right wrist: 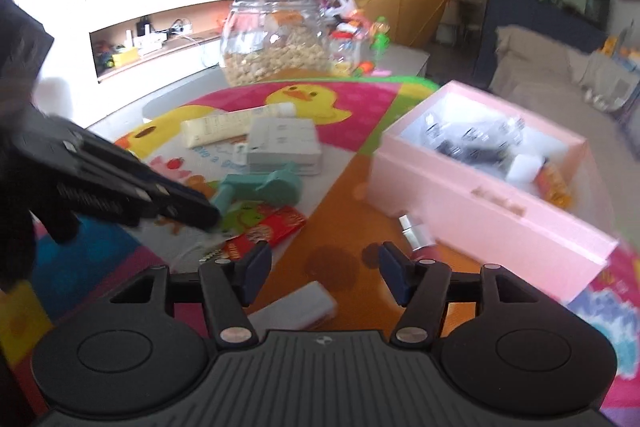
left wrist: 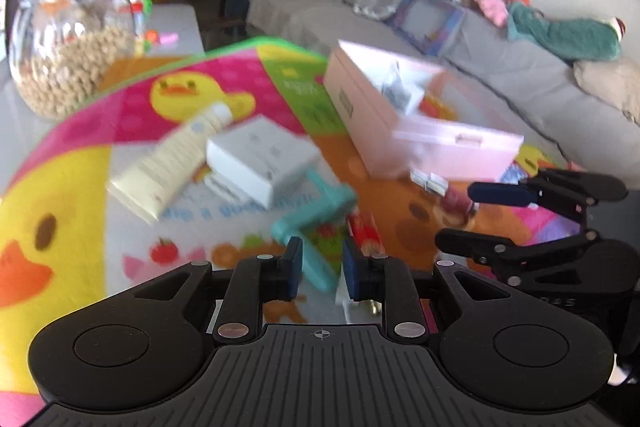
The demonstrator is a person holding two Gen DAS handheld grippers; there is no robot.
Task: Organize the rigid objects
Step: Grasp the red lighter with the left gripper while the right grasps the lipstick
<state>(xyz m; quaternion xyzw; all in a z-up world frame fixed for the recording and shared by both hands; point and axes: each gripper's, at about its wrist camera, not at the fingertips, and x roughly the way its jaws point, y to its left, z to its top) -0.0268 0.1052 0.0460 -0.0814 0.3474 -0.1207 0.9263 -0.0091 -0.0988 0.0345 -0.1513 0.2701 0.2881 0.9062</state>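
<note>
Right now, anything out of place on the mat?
Yes: loose items lie outside the pink box: cream tube leaning on the white box, teal tool, red packet. Nothing spilled or broken.

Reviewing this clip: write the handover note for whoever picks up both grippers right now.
Left gripper: open, empty, above the teal tool and red packet.
Right gripper: open, empty, over the mat before the pink box.
Done: several items already in the box.
Left: tube, white box, teal tool, red packet, small bottle, and a white block under the right gripper remain on the mat.
</note>
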